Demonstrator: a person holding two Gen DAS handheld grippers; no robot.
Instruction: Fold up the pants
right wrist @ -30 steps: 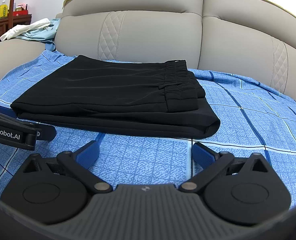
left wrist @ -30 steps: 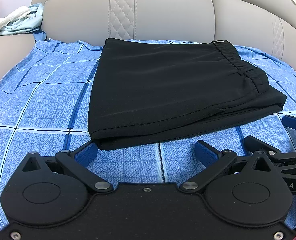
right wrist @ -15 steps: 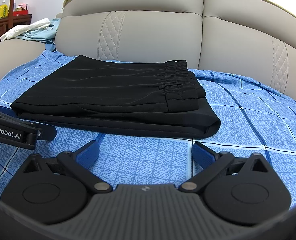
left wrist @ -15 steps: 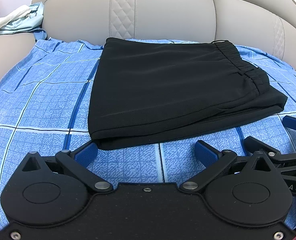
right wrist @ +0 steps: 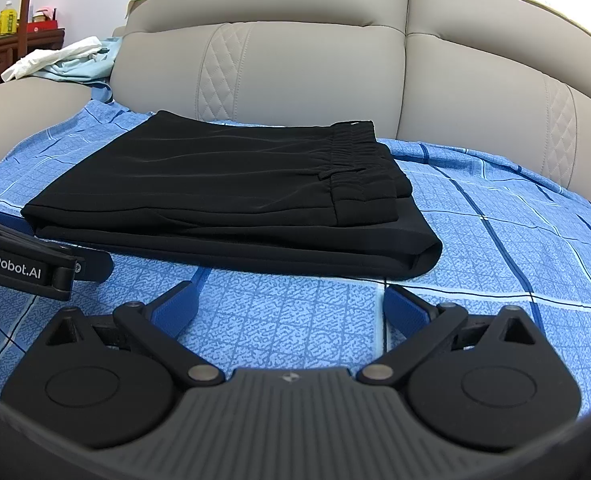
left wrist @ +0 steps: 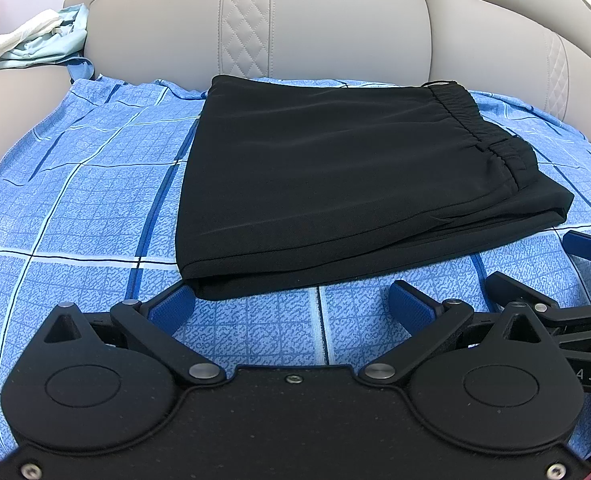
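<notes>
Black pants [left wrist: 335, 176] lie folded into a flat rectangle on the blue checked sheet [left wrist: 75, 208], elastic waistband at the right. They also show in the right wrist view [right wrist: 223, 200]. My left gripper [left wrist: 291, 304] is open and empty, just in front of the fold's near left corner. My right gripper [right wrist: 291, 308] is open and empty, just in front of the near right corner. Each gripper shows at the edge of the other's view: the right one [left wrist: 567, 280] and the left one [right wrist: 55, 260].
A beige padded sofa back [left wrist: 335, 28] rises behind the sheet. White and pale blue clothes [left wrist: 35, 44] lie on the left armrest. A wooden shelf with bottles [right wrist: 11, 36] stands far left.
Both views have tilted down very slightly. The pants and both grippers are otherwise unchanged.
</notes>
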